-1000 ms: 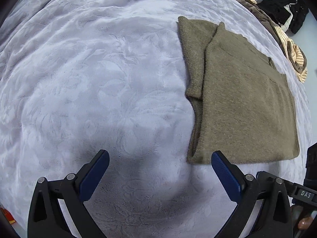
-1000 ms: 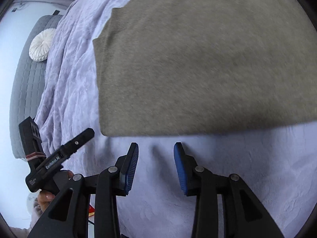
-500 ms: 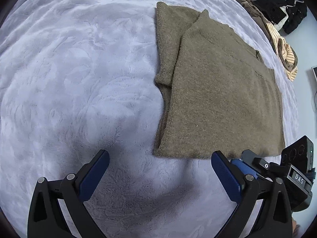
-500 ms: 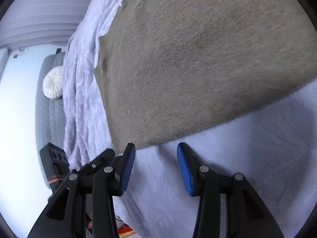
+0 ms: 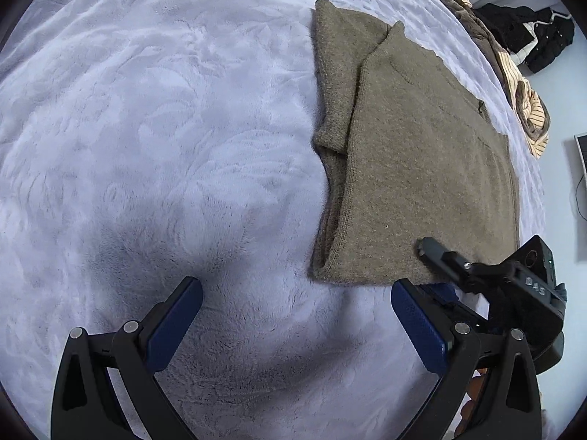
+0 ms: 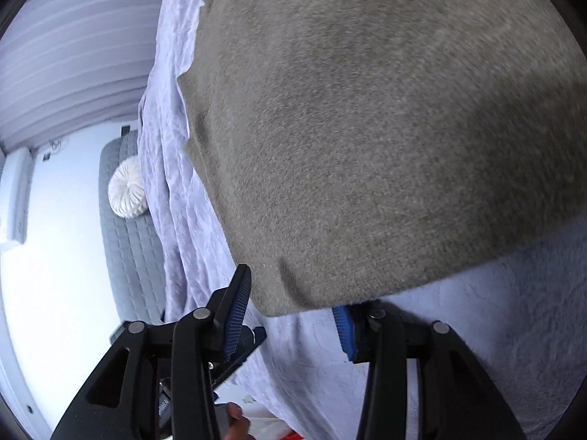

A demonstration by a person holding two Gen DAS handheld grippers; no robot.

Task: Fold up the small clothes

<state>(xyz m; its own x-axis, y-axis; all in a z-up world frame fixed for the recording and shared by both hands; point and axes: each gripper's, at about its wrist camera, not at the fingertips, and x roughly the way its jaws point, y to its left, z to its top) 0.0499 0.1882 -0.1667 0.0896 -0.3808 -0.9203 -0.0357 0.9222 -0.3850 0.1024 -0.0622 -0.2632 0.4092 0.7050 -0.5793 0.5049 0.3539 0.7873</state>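
The folded olive-brown knit sweater (image 6: 367,128) hides one blue pad of the spread right gripper (image 6: 293,315) straddling its corner; the left gripper (image 5: 295,315) gapes wide beside it.

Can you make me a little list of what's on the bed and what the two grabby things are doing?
surface: fluffy lilac blanket
main item: olive-brown sweater, partly folded, lying flat
other clothes: striped and black pile at the far edge
left gripper: open, over bare blanket, holding nothing
right gripper: open, jaws straddling the sweater's near corner
pillow: round white cushion
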